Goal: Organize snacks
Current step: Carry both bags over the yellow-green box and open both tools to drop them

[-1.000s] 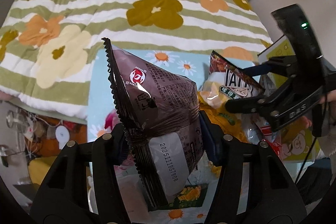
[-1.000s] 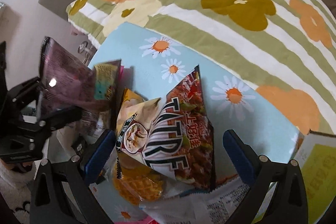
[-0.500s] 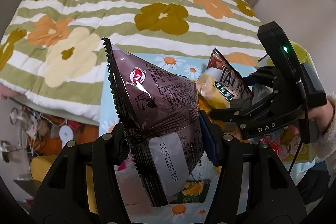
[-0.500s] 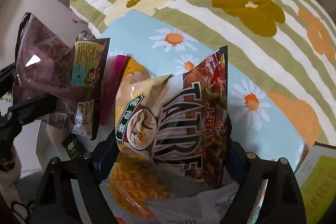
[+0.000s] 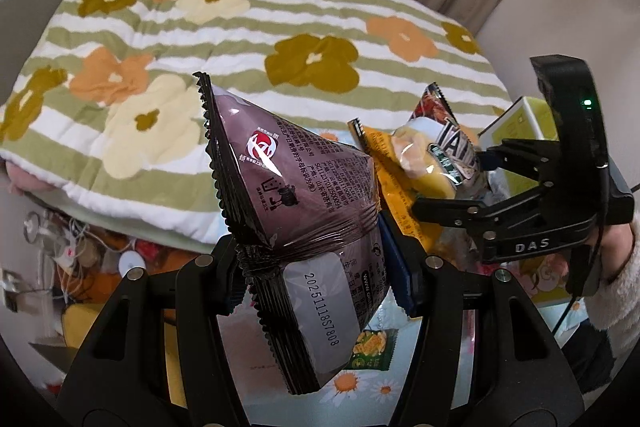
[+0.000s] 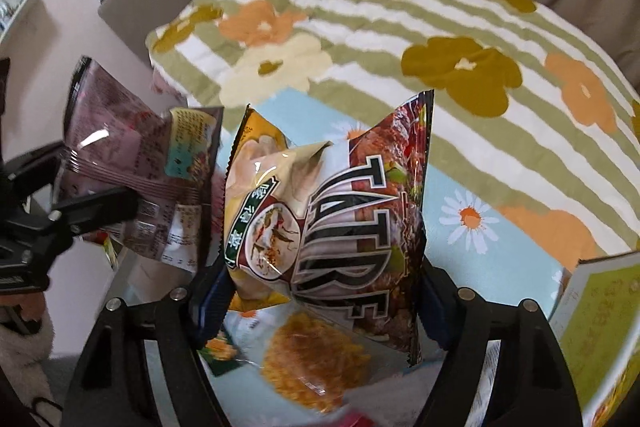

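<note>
Gripping a dark purple snack bag near its lower end, the left gripper has both blue pads pressed into the wrapper, and the bag stands tilted above the daisy-print mat with its serrated edge up. Under it, near the mat's front edge, lies a small green snack packet. Further right in this view the right gripper carries a bundle of bags, and a fuzzy white sleeve shows behind it. The flowered quilt covers the bed beyond the mat's far edge.

From the right wrist, the right gripper has its jaws closing, with the TATRE chip bag and a yellow snack bag pressed together between the pads, raised above the mat. A clear waffle snack packet lies below them. A yellow-green box stands at the mat's right edge. At the left, the left gripper holds the purple bag.
</note>
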The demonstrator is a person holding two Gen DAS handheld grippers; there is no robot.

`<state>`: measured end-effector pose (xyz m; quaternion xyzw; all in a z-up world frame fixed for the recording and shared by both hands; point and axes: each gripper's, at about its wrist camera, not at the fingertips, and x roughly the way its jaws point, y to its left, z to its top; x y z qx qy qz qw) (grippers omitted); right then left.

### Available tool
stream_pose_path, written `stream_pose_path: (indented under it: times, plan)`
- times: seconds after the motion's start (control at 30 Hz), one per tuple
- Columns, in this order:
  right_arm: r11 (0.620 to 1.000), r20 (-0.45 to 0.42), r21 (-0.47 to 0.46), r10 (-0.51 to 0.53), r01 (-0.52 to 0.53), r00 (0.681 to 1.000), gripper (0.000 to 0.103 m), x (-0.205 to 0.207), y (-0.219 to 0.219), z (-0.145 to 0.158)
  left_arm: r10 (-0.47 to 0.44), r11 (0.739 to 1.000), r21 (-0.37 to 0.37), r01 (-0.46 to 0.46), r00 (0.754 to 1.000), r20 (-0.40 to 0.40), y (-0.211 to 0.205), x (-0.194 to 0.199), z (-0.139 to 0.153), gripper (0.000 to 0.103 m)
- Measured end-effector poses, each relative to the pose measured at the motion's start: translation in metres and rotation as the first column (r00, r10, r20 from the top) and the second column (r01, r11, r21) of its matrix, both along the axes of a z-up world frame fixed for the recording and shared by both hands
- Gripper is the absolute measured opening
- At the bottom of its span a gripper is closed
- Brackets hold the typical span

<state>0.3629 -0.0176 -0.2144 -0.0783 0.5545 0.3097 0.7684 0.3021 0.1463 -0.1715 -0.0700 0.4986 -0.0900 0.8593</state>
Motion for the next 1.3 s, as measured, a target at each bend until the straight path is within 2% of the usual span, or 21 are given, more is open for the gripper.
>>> stream_pose_path:
  times: [0.2, 0.43, 0.63, 0.83, 1.03, 1.3]
  plan:
    - [0.993, 0.058, 0.058, -0.111, 0.107, 0.992, 0.075, -0.021, -0.016, 0.05, -0.05, 0.999, -0.009, 0.051, 0.996, 0.079, -0.006, -0.006, 0.034, 0.054]
    - [0.966, 0.107, 0.09, -0.251, 0.242, 0.962, 0.075, -0.053, -0.056, 0.095, -0.148, 0.988, -0.021, 0.153, 0.977, 0.151, -0.038, -0.008, 0.069, 0.054]
    - [0.935, 0.152, 0.121, -0.35, 0.334, 0.925, 0.075, -0.082, -0.112, 0.122, -0.233, 0.97, -0.025, 0.243, 0.95, 0.207, -0.094, -0.016, 0.097, 0.054]
    - [0.904, 0.169, 0.146, -0.423, 0.401, 0.89, 0.075, -0.109, -0.183, 0.137, -0.285, 0.954, -0.028, 0.299, 0.931, 0.227, -0.172, -0.026, 0.112, 0.054]
    - [0.874, 0.17, 0.141, -0.485, 0.466, 0.858, 0.075, -0.133, -0.268, 0.142, -0.315, 0.941, -0.057, 0.334, 0.925, 0.213, -0.257, -0.043, 0.109, 0.054]
    - [0.846, 0.13, 0.14, -0.531, 0.514, 0.837, 0.075, -0.146, -0.348, 0.125, -0.317, 0.938, -0.098, 0.332, 0.938, 0.139, -0.352, -0.057, 0.08, 0.054]
